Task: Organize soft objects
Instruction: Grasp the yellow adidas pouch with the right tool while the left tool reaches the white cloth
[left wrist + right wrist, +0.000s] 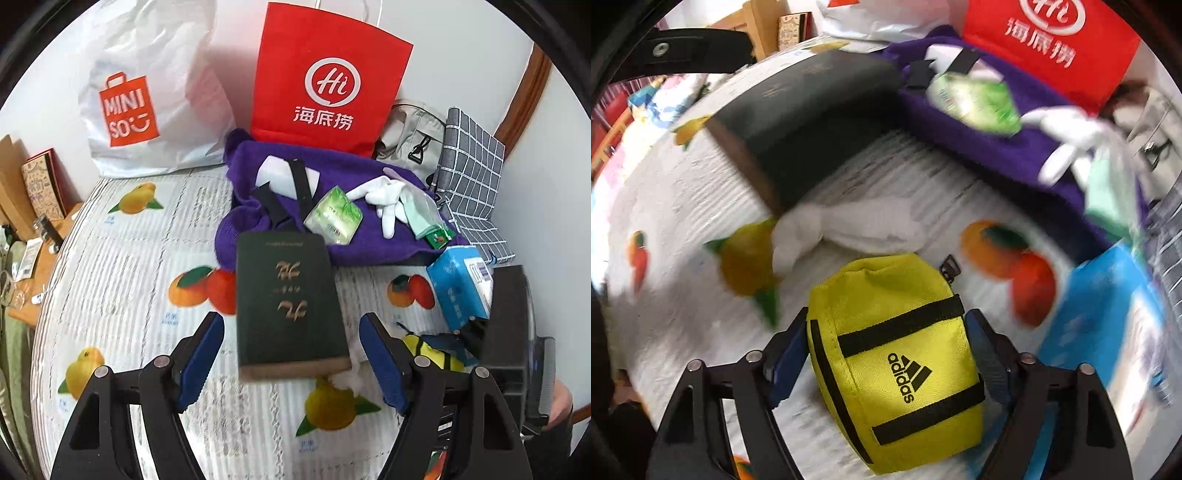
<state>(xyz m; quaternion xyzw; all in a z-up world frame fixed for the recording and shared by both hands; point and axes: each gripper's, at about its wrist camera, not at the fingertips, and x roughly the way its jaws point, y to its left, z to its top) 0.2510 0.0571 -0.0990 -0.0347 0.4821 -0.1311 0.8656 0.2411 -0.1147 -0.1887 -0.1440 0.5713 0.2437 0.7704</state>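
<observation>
My right gripper (886,321) is shut on a yellow Adidas pouch (897,365) and holds it over the fruit-print bed cover (683,206). The pouch also shows in the left wrist view (424,349), beside the right gripper's body. My left gripper (291,328) is open and empty, its jaws either side of a dark green book (288,302) lying on the bed. A purple towel (332,236) behind the book carries a green tissue pack (332,216), white gloves (384,199) and a black-strapped white item (284,177). A white cloth (849,229) lies by the book's near corner.
A blue tissue box (458,288) sits right of the book. A red paper bag (328,77) and a white Miniso bag (140,96) stand against the wall. A grey checked cloth (472,173) and a beige bag (410,136) lie at the right. A bedside table (33,258) is at the left.
</observation>
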